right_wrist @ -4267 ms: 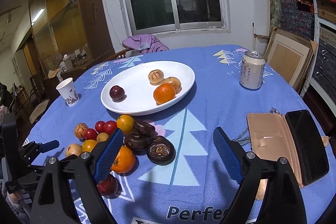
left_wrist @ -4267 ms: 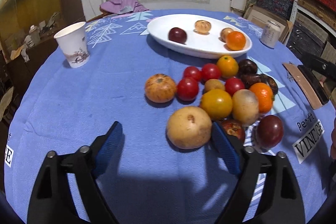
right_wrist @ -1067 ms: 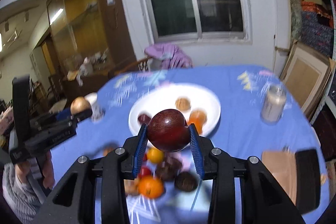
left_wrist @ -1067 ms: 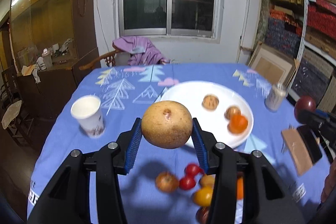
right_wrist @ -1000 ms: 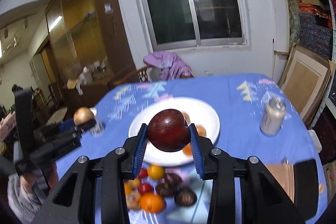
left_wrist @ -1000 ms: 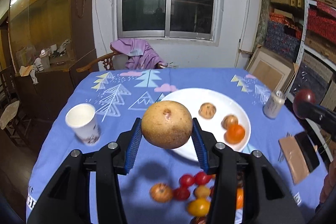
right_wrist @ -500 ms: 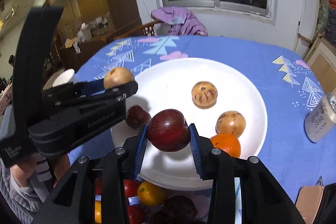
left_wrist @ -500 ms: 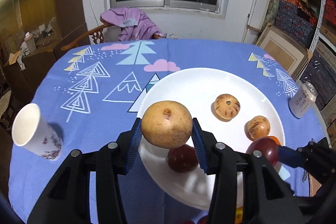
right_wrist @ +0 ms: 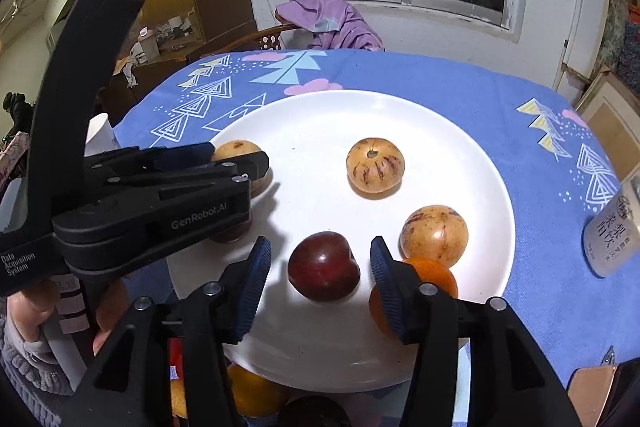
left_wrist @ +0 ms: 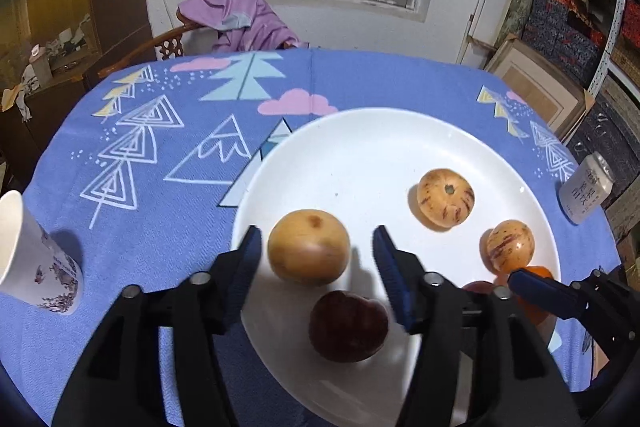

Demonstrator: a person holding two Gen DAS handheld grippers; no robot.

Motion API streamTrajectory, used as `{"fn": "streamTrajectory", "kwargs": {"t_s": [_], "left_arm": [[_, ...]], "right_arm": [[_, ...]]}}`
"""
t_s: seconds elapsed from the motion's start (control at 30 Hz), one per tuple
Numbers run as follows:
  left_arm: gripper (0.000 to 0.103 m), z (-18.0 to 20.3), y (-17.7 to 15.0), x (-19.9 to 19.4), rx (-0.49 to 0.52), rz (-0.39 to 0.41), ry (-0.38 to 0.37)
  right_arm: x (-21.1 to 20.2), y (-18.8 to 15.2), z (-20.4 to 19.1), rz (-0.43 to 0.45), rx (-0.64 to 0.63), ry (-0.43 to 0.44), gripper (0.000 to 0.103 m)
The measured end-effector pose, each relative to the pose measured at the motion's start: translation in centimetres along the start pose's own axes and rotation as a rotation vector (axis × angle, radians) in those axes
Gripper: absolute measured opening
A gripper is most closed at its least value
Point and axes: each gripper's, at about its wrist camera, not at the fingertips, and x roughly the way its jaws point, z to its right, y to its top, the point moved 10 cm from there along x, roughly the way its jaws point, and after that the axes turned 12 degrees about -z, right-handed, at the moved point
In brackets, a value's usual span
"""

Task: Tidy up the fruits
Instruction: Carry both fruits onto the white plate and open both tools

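Paper cup [left_wrist: 30, 259], drink can [left_wrist: 586, 189], purple garment [left_wrist: 244, 21]

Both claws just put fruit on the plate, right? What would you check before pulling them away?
1. Left claw clear of the pear: ok, its jaws have just been opening and gaps show on both sides.
2. Right claw clear of the plum: ok, its jaws have just been opening too, pads off the skin.
3. Both fruits on the plate: ok, shadows lie right under them.
4. Fruits settled, not rolling: cannot tell from one moment.
5. Right claw's fingers free of the orange: cannot tell, one finger overlaps it.
6. Claws apart from each other: ok, but close.
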Motion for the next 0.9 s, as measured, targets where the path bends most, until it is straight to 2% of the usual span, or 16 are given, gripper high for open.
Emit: {"fn": "streamTrajectory", "kwargs": {"t_s": [0.17, 0.27, 0.37, 0.47, 0.53, 0.57, 0.63, 0.7, 0.8, 0.9], "left_arm": [[0.062, 0.1, -0.1, -1.8, -0.007, 0.026, -0.025], [0.062, -0.2, -0.2, -4.3, -0.014, 0.075, -0.021], [0.069, -0.8, -1.3, -7.3, 0.003, 0.143, 0.038], [0.070, -1.5, -3.2, -9.6, 0.035, 0.183, 0.118], [0.070, -2.1, -5.0, -11.1, 0.042, 0.189, 0.154], [0.073, -2.4, -6.2, -11.8, 0.033, 0.193, 0.151], [0.083, -3.0, -8.6, -13.0, 0.008, 0.202, 0.146], [0.086, -3.6, -11.2, -14.0, -0.005, 0.213, 0.160], [0.090, -4.0, -14.6, -14.9, -0.017, 0.221, 0.169], [0.094, -4.6, -17.7, -15.0, -0.032, 0.224, 0.200]], "right_arm": [[-1.7, 0.5, 0.0, 0.039, -0.011, -0.003, 0.056], [-3.9, 1.0, -0.1, 0.083, -0.012, 0.009, 0.056], [-6.9, 1.4, -0.3, 0.139, -0.004, 0.022, 0.060], [-9.6, 0.7, -0.8, 0.172, 0.011, 0.053, 0.063], [-11.2, -0.8, -1.3, 0.187, 0.006, 0.060, 0.065], [-11.9, -1.6, -1.4, 0.201, 0.007, 0.062, 0.065], [-12.9, -3.5, -1.5, 0.224, 0.019, 0.059, 0.074], [-13.5, -6.0, -1.3, 0.244, 0.027, 0.039, 0.075], [-13.5, -9.3, -0.7, 0.268, 0.064, 0.028, 0.078], [-12.2, -12.7, 0.5, 0.237, 0.119, 0.027, 0.079]]}}
